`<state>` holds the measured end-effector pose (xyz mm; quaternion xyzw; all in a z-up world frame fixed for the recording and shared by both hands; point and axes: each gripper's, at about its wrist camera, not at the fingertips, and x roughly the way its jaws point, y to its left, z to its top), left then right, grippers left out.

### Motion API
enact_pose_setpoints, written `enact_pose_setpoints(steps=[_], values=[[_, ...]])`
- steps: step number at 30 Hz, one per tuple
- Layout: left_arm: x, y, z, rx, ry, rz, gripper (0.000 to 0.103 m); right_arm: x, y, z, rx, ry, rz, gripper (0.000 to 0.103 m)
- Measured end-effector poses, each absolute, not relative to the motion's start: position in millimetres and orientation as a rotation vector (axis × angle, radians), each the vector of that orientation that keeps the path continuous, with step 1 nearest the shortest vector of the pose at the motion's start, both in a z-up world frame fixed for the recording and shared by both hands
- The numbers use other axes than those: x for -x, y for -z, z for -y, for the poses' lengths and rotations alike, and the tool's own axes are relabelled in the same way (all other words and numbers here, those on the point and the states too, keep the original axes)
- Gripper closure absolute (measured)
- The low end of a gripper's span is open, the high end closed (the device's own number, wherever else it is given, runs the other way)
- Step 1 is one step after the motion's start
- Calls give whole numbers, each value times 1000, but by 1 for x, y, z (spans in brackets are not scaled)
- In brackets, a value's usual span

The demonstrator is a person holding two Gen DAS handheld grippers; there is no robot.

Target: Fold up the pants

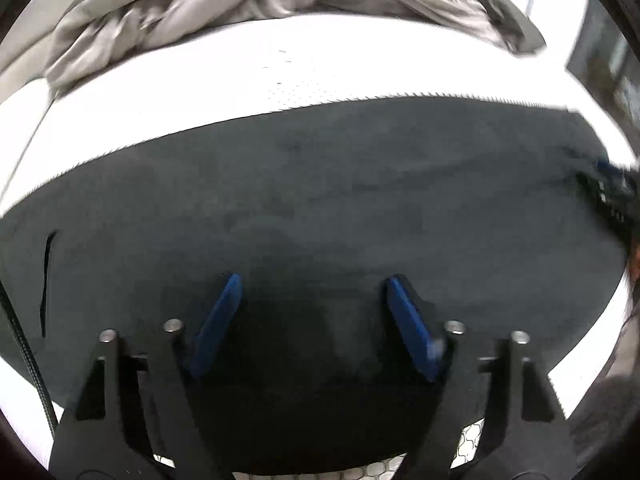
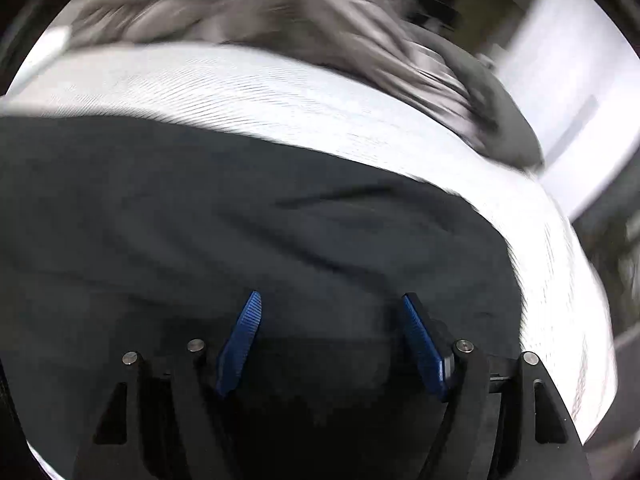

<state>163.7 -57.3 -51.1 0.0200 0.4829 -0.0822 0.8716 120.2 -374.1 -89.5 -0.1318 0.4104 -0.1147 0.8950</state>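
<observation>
your left hand-held gripper [image 1: 312,284] and right hand-held gripper [image 2: 332,300] both hang wide and empty just above the dark pants [image 1: 320,184], spread crosswise on the bed [image 1: 248,80].

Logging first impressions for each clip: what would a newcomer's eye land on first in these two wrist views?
The dark pants dominate, spread flat across the white bed surface and filling the lower half of both views. Next come the blue pads of the left gripper and right gripper, jaws apart just above the cloth with nothing between them. A crumpled grey blanket lies along the far edge.
</observation>
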Motion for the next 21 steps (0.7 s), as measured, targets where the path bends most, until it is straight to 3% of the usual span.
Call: enact_pose_setpoints(steps=[3, 8, 14, 21], values=[[-179, 39, 52, -4, 173, -980, 44, -116, 82, 370, 236, 190, -844, 34], [-225, 22, 94, -3, 201, -928, 44, -134, 62, 329, 135, -29, -816, 34], [-282, 56, 146, -39, 180, -1043, 43, -172, 70, 266, 157, -87, -859, 34], [-294, 59, 72, -64, -15, -1015, 40, -195, 84, 326, 205, 77, -912, 30]])
